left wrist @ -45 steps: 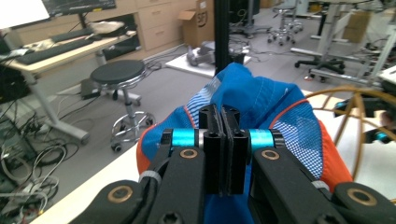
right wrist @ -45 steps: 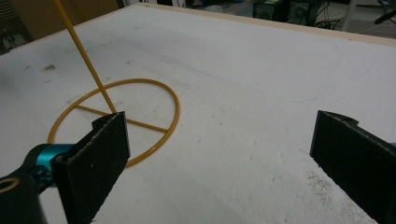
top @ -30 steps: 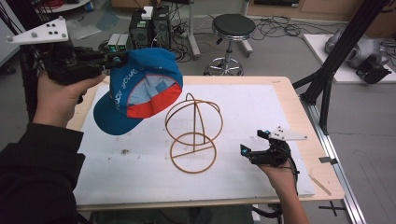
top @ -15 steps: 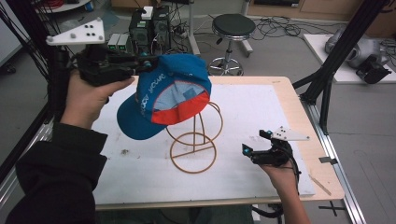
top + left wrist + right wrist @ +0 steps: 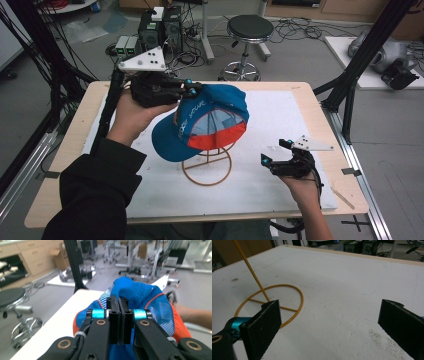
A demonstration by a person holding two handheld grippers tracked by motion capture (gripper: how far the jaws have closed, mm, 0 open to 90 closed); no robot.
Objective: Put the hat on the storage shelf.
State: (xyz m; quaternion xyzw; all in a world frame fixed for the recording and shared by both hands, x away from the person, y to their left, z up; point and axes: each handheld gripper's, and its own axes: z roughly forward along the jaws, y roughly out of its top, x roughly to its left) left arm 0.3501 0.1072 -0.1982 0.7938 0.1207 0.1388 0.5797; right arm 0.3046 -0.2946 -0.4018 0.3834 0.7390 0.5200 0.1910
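A blue cap (image 5: 210,120) with an orange inner band hangs tilted over the top of a yellow wire stand (image 5: 206,169) in the middle of the white mat. My left gripper (image 5: 192,91) is shut on the cap's rear edge and holds it up; in the left gripper view the jaws press together on the blue cloth (image 5: 132,291). To the right of the stand, my right gripper (image 5: 275,154) stands open just above the mat, nothing between its fingers. The stand's round base (image 5: 270,303) lies ahead of its left jaw.
The white mat (image 5: 300,115) covers a wooden table (image 5: 65,150). A black frame post (image 5: 350,95) stands at the table's right edge. A stool (image 5: 247,30) and electronics boxes (image 5: 160,25) are on the floor beyond the far edge.
My left gripper has carried the cap to the right, from the table's left side to above the wire stand. The right gripper has stayed in place.
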